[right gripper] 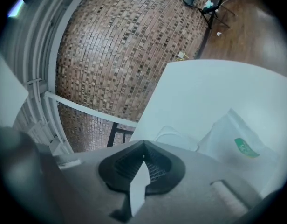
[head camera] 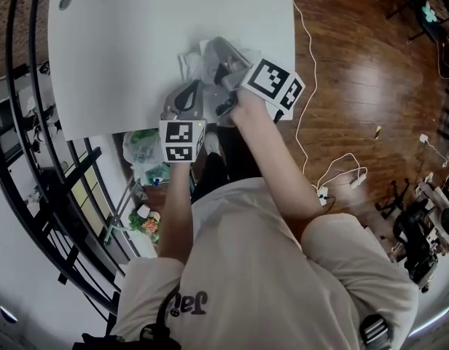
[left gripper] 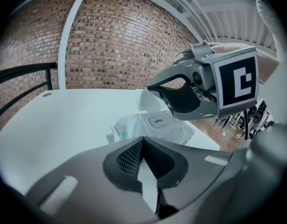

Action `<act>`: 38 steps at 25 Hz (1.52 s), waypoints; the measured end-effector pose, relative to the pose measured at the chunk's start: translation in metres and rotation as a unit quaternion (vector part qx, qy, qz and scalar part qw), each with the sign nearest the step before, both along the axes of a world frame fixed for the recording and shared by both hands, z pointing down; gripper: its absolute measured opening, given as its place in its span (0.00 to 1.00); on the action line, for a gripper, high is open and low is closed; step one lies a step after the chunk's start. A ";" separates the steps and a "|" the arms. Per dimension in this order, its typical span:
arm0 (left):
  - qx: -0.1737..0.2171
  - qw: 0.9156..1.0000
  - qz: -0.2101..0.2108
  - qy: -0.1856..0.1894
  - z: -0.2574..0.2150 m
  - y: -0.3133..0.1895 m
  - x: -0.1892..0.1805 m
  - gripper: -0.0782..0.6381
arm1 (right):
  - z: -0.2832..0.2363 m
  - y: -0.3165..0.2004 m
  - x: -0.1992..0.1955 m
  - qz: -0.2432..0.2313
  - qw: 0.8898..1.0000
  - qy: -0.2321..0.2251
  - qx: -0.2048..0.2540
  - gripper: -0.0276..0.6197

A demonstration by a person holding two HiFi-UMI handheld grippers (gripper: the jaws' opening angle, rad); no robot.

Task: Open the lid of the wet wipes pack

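seemingly to steady it, the left gripper (left gripper: pixel 142 141) is clenched on the near edge of the wet wipes pack (left gripper: pixel 174 130), which lies on the table (head camera: pixel 122 49) near its front edge. the right gripper (right gripper: pixel 143 146) hovers just above, pinched shut on nothing, and the lid (left gripper: pixel 158 121) looks flat and unopened.

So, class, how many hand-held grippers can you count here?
2. The left hand-held gripper is at the table's near edge, pointing at the wipes pack. The right hand-held gripper hangs over the pack, coming in from the right. None seem hidden.
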State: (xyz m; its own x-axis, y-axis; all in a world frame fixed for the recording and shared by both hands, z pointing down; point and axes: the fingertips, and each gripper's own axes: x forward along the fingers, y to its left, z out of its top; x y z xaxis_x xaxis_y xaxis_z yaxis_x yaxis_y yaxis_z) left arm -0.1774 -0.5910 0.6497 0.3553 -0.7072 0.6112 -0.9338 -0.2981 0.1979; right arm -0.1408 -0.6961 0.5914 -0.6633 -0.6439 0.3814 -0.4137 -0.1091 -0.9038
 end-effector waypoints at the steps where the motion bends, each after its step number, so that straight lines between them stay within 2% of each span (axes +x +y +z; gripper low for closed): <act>1: -0.001 1.000 0.000 0.001 0.000 0.000 0.000 0.13 | 0.004 -0.002 -0.001 0.002 1.000 0.000 -0.010 0.02; 6: -0.008 1.000 0.003 0.007 0.002 -0.001 -0.003 0.13 | 0.027 -0.013 0.003 0.035 0.998 0.018 -0.059 0.02; 10: -0.010 1.000 0.004 0.011 0.001 0.001 -0.002 0.13 | 0.036 -0.013 0.005 0.034 0.996 0.025 -0.078 0.02; 17: -0.016 1.000 0.013 0.015 -0.004 0.000 -0.005 0.13 | 0.014 -0.011 0.012 0.054 0.997 0.018 -0.048 0.02; 22: 0.026 0.999 -0.001 0.041 -0.045 0.005 -0.015 0.13 | -0.019 0.015 0.018 0.055 0.998 0.024 -0.004 0.02; 27: 0.079 0.996 0.001 0.049 -0.096 0.048 -0.015 0.13 | -0.046 0.086 0.038 0.072 0.996 0.036 0.025 0.02; 31: 0.129 0.990 0.020 0.048 -0.148 0.113 0.010 0.13 | -0.087 0.172 0.073 0.089 0.991 0.061 0.075 0.02; 34: 0.149 0.987 0.025 0.047 -0.176 0.176 0.028 0.13 | -0.107 0.248 0.089 0.084 0.988 0.080 0.100 0.02; 38: 0.175 0.983 0.031 0.046 -0.195 0.211 0.038 0.13 | -0.123 0.298 0.093 0.072 0.978 0.120 0.153 0.02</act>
State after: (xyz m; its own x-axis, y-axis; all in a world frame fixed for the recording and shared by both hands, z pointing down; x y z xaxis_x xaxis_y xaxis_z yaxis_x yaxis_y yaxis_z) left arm -0.1390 -0.3804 0.4544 0.4471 -0.8434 0.2979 -0.8945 -0.4191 0.1559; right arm -0.0475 -0.3983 0.4680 -0.4717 -0.8331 0.2890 -0.6183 0.0788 -0.7820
